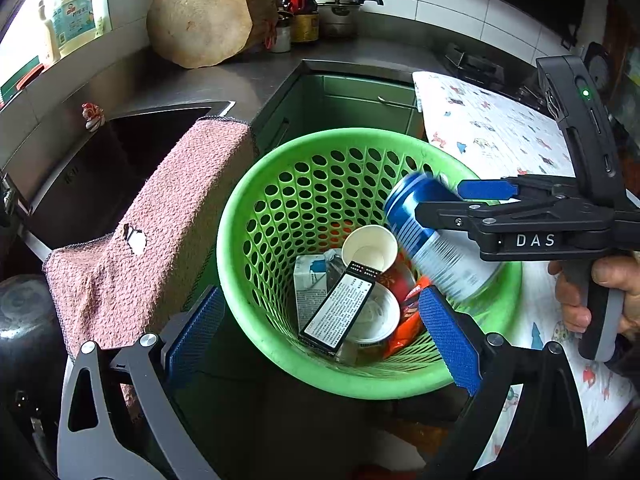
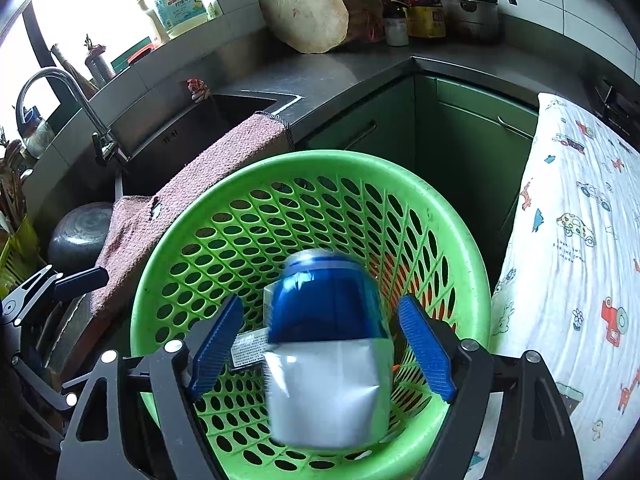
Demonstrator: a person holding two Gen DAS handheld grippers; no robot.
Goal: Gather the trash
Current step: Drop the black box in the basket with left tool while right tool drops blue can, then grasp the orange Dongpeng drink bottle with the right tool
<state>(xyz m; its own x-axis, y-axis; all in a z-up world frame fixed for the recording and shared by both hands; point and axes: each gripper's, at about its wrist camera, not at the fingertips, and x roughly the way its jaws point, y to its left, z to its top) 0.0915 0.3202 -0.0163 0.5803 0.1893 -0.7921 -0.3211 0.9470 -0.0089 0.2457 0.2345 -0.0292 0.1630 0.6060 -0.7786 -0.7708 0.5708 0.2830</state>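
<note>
A green perforated trash basket (image 1: 236, 264) (image 2: 468, 264) stands between the counter and a table. It holds a white paper cup (image 1: 370, 250), a black labelled box (image 1: 340, 312), a carton (image 1: 308, 288) and red wrappers (image 1: 408, 320). A blue and white can (image 1: 432, 244) (image 2: 328, 356) is blurred in the air over the basket, between the open fingers of my right gripper (image 2: 322, 344) (image 1: 440, 200) and clear of both pads. My left gripper (image 1: 320, 336) is open and empty, just above the basket's near rim.
A pink towel (image 1: 156, 232) hangs over the sink edge (image 1: 160, 112) left of the basket. A table with a printed cloth (image 1: 500, 132) is on the right. A round wooden block (image 1: 200, 20), bottles and a pot (image 1: 340, 12) stand at the back of the steel counter.
</note>
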